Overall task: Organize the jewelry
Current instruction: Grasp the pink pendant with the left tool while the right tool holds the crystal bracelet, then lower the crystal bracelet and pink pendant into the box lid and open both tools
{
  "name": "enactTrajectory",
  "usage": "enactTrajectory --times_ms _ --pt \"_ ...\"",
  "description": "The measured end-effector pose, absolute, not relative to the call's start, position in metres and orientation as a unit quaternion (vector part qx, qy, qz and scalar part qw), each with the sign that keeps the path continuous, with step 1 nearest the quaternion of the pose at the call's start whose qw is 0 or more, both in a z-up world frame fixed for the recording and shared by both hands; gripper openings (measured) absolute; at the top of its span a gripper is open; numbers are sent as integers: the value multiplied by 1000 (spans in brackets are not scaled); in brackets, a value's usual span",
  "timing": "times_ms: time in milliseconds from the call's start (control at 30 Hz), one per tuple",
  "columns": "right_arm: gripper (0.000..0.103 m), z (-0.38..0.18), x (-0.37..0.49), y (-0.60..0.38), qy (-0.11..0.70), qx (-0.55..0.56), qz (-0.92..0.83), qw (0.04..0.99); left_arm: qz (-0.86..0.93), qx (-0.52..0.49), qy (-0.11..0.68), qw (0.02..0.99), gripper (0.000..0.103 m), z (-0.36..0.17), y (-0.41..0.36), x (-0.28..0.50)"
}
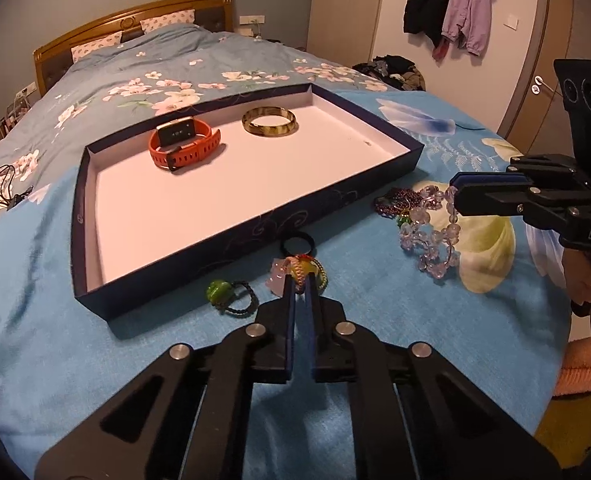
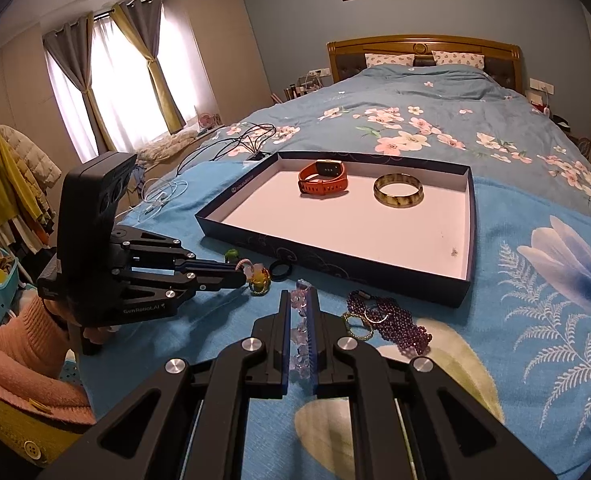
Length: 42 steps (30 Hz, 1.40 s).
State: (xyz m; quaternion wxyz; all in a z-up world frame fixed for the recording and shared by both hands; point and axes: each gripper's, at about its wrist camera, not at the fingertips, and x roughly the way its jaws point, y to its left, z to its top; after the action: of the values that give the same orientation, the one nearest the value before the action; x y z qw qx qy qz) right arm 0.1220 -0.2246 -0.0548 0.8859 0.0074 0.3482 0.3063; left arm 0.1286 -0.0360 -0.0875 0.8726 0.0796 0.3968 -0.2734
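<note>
Left tool [image 1: 301, 280] pinches a braided charm bracelet [image 1: 304, 269] at frame centre; only the right wrist view shows the right tool [image 2: 299, 300] clenching a clear bead bracelet [image 2: 301, 334], purple beads [image 2: 391, 322] lower right, tray [image 2: 335, 254] beyond.

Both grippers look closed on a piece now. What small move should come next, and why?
Probably lift the left gripper a little, toward the tray. It is shut on the braided charm, which lies on the blanket beside the tray's near wall; the watch and bangle already lie inside. The right gripper holds the crystal bracelet.
</note>
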Motion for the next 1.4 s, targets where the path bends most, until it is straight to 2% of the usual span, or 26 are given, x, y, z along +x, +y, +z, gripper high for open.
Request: enactTrajectory --times_ms 400,433,700,767,833,900,1000,1067,1100,1167,1233,1400 --pt "6 -44 122 -225 335 12 310 890 -268 58 377 885 4 -76 -25 119" --pt "0 -43 123 -224 333 11 311 890 -270 57 374 885 4 -73 -24 118" --pt "2 -34 130 -223 333 7 315 889 -281 53 343 895 4 -50 -22 109" --pt "7 -40 130 -217 341 -10 309 888 -282 54 342 895 4 -49 -23 108" --pt "33 -53 132 -207 364 -31 310 878 -281 52 344 894 4 -51 -23 108" --pt "44 -63 133 -199 373 -49 305 875 -279 51 349 893 4 -53 -22 108" --pt "44 -77 141 -189 388 -76 292 871 -276 49 356 892 4 -57 -22 109" --pt "39 -87 150 -183 409 -82 295 860 -275 48 357 891 4 -59 -22 110" --pt "31 -90 152 -182 413 -83 292 858 -275 47 358 891 4 -60 -22 110" --pt "27 -93 154 -182 418 -79 301 854 -275 47 358 891 4 -60 -22 110" --pt "15 -93 153 -183 418 -77 302 853 -274 46 358 891 4 -61 -21 110" --pt "13 -89 147 -187 409 -75 298 859 -275 43 358 891 4 -62 -20 113"
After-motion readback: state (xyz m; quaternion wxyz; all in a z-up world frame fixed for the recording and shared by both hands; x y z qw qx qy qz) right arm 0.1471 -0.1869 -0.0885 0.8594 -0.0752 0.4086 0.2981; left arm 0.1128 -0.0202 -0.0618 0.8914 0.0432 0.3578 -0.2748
